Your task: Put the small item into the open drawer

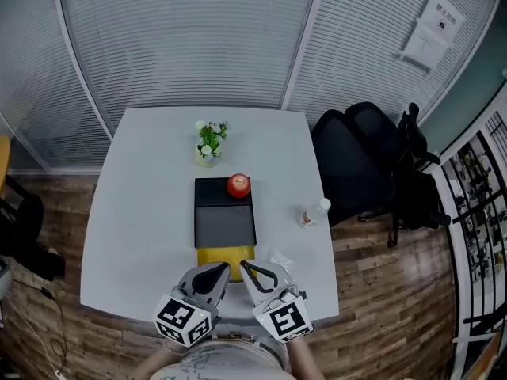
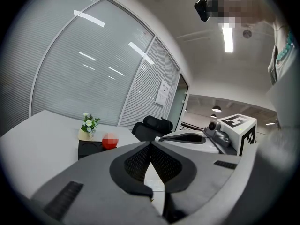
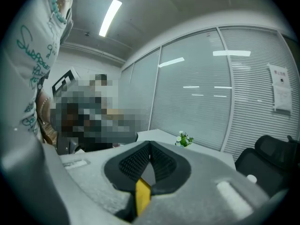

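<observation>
box: dark box (image 1: 225,224) mid-way across the white table (image 1: 135,212), with a red apple (image 1: 238,185) on its far right part
drawer: yellow drawer (image 1: 226,255) sticks out of the box's near end, toward you
small item: the loose bits I can spot are a small bottle (image 1: 314,213) lying on the table right of the box and a clear wrapper (image 1: 279,261) just right of the drawer; neither is in the drawer
your left gripper (image 2: 150,144): jaws pinched together on nothing, near the drawer's near left corner
your right gripper (image 3: 150,144): tips closed too, nothing caught between them; a yellow sliver shows through the gap behind the tips
flower pot (image 1: 209,144): just past the box's far end
</observation>
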Demonstrator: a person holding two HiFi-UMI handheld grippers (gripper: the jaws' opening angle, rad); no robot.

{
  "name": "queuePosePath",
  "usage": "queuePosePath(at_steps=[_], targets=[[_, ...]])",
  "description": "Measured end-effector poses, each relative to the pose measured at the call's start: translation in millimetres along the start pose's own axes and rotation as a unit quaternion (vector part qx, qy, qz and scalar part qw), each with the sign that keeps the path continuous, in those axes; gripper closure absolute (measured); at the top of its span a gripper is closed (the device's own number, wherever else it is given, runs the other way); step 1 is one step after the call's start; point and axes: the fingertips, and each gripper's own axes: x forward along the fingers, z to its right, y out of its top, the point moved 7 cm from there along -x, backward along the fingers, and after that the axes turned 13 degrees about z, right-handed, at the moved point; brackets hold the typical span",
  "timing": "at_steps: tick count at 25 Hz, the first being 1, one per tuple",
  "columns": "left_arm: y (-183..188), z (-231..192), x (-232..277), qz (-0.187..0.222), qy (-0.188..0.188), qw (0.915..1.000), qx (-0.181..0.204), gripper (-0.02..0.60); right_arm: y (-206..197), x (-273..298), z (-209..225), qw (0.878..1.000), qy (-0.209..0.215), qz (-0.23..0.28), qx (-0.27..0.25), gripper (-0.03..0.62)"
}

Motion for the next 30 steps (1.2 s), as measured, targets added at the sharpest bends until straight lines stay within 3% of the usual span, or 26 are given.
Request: queuePosePath(at_steps=[18,30], targets=[[-4.1,3.1,-4.0,-0.004,0.010,0.9998,-0.014,0.584,-24.4,-23.4,35.2,0.998,-0.046,-0.039,-0.016,0.591],[-9.2,5.1,-10.4,-0.010,0.028,0.9994,-0.015,0.584,-42.4,-60.0,81.8,0.989,-0.118,-0.075,-0.045,0.591]])
